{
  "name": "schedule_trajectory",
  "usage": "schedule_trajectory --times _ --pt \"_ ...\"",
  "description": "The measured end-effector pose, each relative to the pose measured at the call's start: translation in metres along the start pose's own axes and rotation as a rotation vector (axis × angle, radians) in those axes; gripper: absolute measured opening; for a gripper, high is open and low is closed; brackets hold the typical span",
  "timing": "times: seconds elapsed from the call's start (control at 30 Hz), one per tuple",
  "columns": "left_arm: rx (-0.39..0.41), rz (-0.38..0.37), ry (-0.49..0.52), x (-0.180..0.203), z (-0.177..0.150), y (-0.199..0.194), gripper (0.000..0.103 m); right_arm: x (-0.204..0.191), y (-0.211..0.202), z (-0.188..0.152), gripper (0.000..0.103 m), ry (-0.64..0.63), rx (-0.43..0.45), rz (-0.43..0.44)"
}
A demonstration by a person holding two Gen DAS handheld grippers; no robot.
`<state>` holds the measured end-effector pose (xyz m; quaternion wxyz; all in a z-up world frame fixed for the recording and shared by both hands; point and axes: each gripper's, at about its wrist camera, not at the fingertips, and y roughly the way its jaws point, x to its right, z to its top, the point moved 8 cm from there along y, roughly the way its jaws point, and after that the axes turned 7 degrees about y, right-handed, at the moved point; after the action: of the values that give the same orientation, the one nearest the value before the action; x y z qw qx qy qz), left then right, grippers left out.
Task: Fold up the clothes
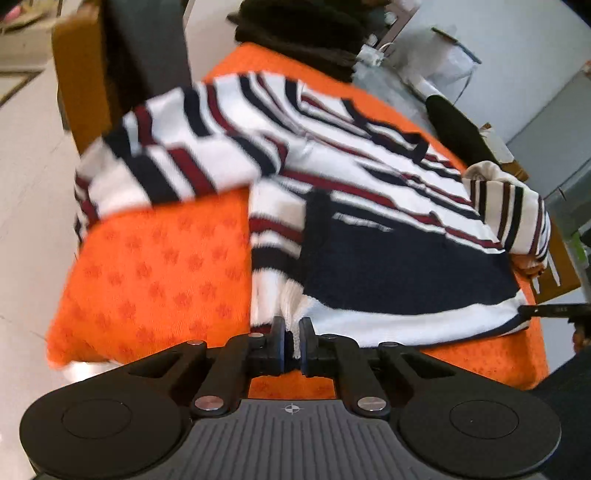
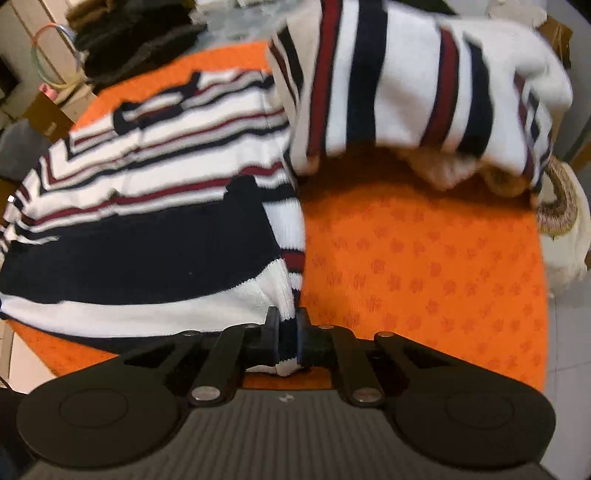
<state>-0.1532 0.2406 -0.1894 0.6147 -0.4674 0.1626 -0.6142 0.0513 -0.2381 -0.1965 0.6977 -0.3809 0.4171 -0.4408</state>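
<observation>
Left gripper (image 1: 291, 334): jaws narrow, pinched on the white ribbed hem corner of the striped sweater (image 1: 369, 206). Right gripper (image 2: 285, 334): jaws narrow, pinched on the opposite hem corner. Striped sweater: white, navy and dark red, spread on the orange patterned cloth (image 1: 155, 273), sleeves out to both sides. Dark clothes pile (image 1: 303, 29): far end, beyond the collar.
</observation>
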Motion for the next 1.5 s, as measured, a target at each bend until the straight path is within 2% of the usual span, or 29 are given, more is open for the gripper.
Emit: schedule_trajectory --times 0.07,0.13,0.17,0.33,0.43,0.57,0.67,0.73,0.9,1.03,1.13,1.17,1.2,1.23,1.27,1.3,1.37,1.5 --pt "0.023 -0.008 -0.017 0.001 0.003 -0.003 0.026 0.001 0.000 -0.001 0.019 -0.004 0.021 -0.012" --pt "0.065 -0.015 -0.006 0.006 0.012 -0.013 0.053 0.003 -0.012 0.001 0.026 0.015 0.063 -0.011" --pt "0.085 -0.021 -0.003 0.008 0.017 -0.018 0.056 0.005 -0.020 0.003 0.031 0.027 0.086 -0.008" --pt "0.153 -0.048 -0.031 0.023 0.049 -0.026 0.063 0.044 -0.059 0.018 0.036 0.209 0.252 -0.021" --pt "0.160 -0.064 -0.016 0.039 0.065 -0.018 0.064 0.075 -0.074 0.030 0.047 0.353 0.343 -0.019" --pt "0.159 -0.088 -0.012 0.063 0.084 -0.006 0.065 0.116 -0.078 0.046 0.052 0.506 0.411 -0.002" --pt "0.169 -0.126 -0.023 0.084 0.098 0.001 0.067 0.149 -0.076 0.056 0.062 0.639 0.462 0.051" --pt "0.172 -0.147 -0.018 0.099 0.106 0.007 0.067 0.169 -0.071 0.061 0.063 0.725 0.487 0.083" --pt "0.165 -0.158 0.011 0.135 0.119 0.022 0.067 0.220 -0.039 0.066 0.063 0.966 0.516 0.158" --pt "0.170 -0.175 0.022 0.161 0.128 0.030 0.068 0.249 -0.011 0.060 0.063 1.205 0.526 0.284" --pt "0.171 -0.183 0.033 0.175 0.131 0.035 0.068 0.257 0.006 0.058 0.063 1.317 0.520 0.378" --pt "0.171 -0.184 0.036 0.179 0.132 0.037 0.068 0.259 0.010 0.059 0.062 1.336 0.518 0.397" --pt "0.170 -0.183 0.037 0.181 0.131 0.038 0.068 0.260 0.012 0.059 0.051 1.351 0.526 0.409" --pt "0.170 -0.180 0.036 0.182 0.131 0.039 0.068 0.262 0.013 0.059 0.041 1.363 0.539 0.417" --pt "0.170 -0.179 0.033 0.183 0.130 0.040 0.068 0.264 0.013 0.059 0.019 1.375 0.553 0.425" --pt "0.172 -0.176 0.029 0.182 0.130 0.040 0.068 0.264 0.010 0.060 0.015 1.361 0.575 0.417" --pt "0.176 -0.169 0.019 0.179 0.129 0.039 0.068 0.261 -0.005 0.066 0.014 1.291 0.632 0.373" --pt "0.190 -0.154 -0.004 0.168 0.127 0.037 0.068 0.234 -0.054 0.087 0.013 1.034 0.748 0.229"
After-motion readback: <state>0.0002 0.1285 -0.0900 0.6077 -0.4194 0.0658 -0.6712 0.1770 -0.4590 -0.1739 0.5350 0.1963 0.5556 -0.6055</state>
